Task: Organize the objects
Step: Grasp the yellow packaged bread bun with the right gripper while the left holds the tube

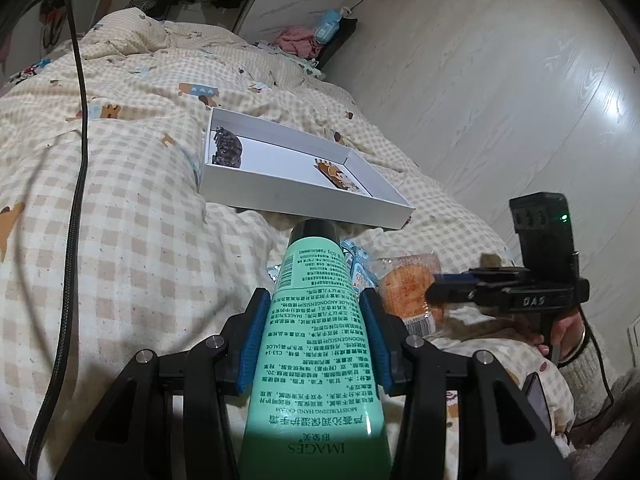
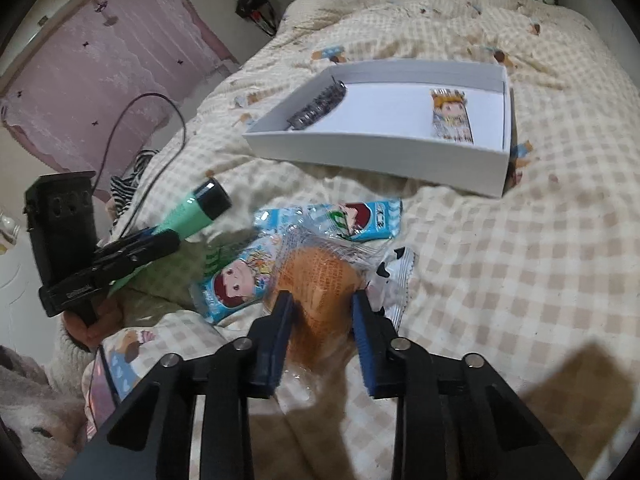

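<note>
My left gripper [image 1: 314,306] is shut on a green hand cream tube [image 1: 316,320], cap pointing toward the white box [image 1: 280,192]; it also shows in the right wrist view [image 2: 132,248] with the tube [image 2: 188,212]. My right gripper [image 2: 322,300] is open, its fingers on either side of a wrapped orange bun [image 2: 320,284] on the quilt; the bun also shows in the left wrist view [image 1: 408,284]. The white box [image 2: 376,160] holds a dark hair clip [image 2: 318,110] and a cartoon packet [image 2: 452,118].
Two blue cartoon snack packets [image 2: 360,220] [image 2: 236,280] and a black-and-white packet [image 2: 394,276] lie beside the bun. A checked quilt [image 2: 520,260] covers the bed. A black cable [image 1: 76,200] runs along the left. Wooden floor [image 1: 500,80] lies to the right of the bed.
</note>
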The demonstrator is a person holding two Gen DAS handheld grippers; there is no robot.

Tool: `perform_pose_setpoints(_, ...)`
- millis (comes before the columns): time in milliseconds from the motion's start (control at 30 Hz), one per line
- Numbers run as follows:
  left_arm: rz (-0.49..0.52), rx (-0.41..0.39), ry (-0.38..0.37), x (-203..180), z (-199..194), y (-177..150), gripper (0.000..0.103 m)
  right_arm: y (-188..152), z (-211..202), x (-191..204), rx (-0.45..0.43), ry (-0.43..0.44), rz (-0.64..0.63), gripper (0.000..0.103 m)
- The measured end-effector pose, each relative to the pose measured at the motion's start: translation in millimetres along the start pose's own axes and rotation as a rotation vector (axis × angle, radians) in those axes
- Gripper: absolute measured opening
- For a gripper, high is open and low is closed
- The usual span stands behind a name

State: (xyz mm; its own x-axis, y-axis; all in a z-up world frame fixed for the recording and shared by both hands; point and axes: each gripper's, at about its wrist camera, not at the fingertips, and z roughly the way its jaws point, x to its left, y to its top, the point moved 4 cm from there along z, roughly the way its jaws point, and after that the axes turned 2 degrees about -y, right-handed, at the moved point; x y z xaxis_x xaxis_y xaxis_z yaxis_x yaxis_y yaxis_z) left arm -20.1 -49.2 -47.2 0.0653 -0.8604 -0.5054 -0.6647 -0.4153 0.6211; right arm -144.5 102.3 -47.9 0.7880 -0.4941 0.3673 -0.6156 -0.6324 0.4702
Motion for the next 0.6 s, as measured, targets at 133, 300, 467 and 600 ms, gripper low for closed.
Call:
perform_pose_setpoints(133, -0.002, 0.000, -0.003, 0, 0, -1, 0.050, 11, -34, -7, -0.061, 0.018, 0.049, 0.023)
perform_pose_setpoints(300, -0.003, -0.002, -0.006, 1, 0, -1, 0.050, 16, -83, -25, -0.077, -0.043, 0.104, 0.023)
perform_pose_setpoints(467, -0.003, -0.003, -0.010, 1, -1, -2, 0.050, 8, -128, -52, -0.067, -0.258, 0.095, 0.023)
perform_pose_setpoints(600, -0.003, -0.001, -0.009, 1, 0, -2, 0.050, 2, -145, -57, -0.048, -0.557, 0.007, 0.023)
